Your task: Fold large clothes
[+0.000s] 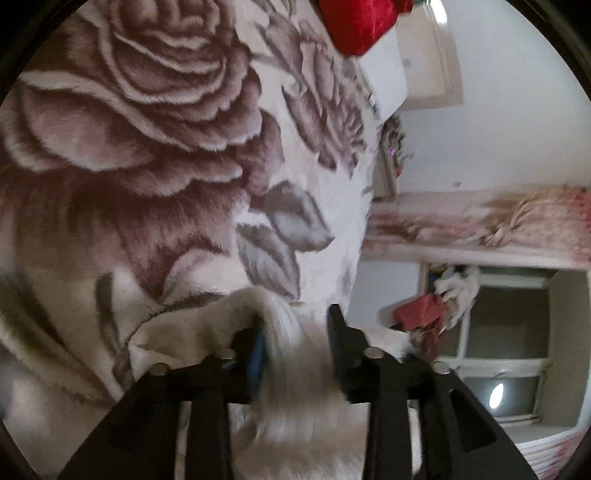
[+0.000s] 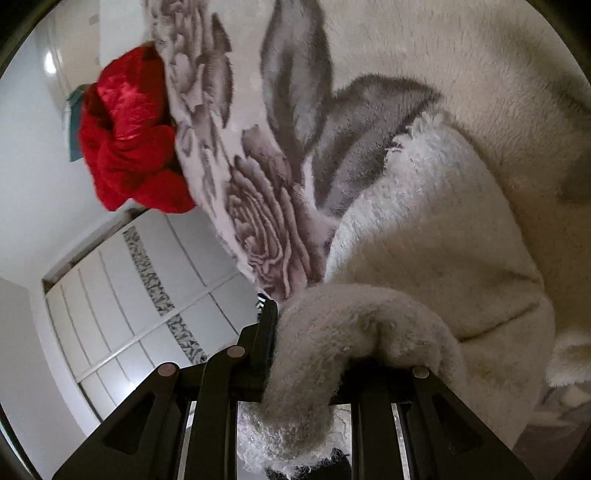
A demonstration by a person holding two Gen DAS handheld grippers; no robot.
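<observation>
A fluffy cream-white garment (image 2: 424,236) lies on a plush bedspread printed with large mauve roses (image 1: 147,110). My left gripper (image 1: 297,343) is shut on a fold of the white garment (image 1: 291,332), the fabric bunched between its black fingers. My right gripper (image 2: 325,332) is shut on a thick rolled edge of the same garment, which drapes over and hides the right finger. The rest of the garment spreads to the right in the right wrist view.
A crumpled red cloth (image 2: 129,147) lies at the bed's far edge; it also shows in the left wrist view (image 1: 358,22). A white wardrobe (image 2: 140,295) stands beyond the bed. A window (image 1: 509,350) and a floral curtain (image 1: 480,221) are on the other side.
</observation>
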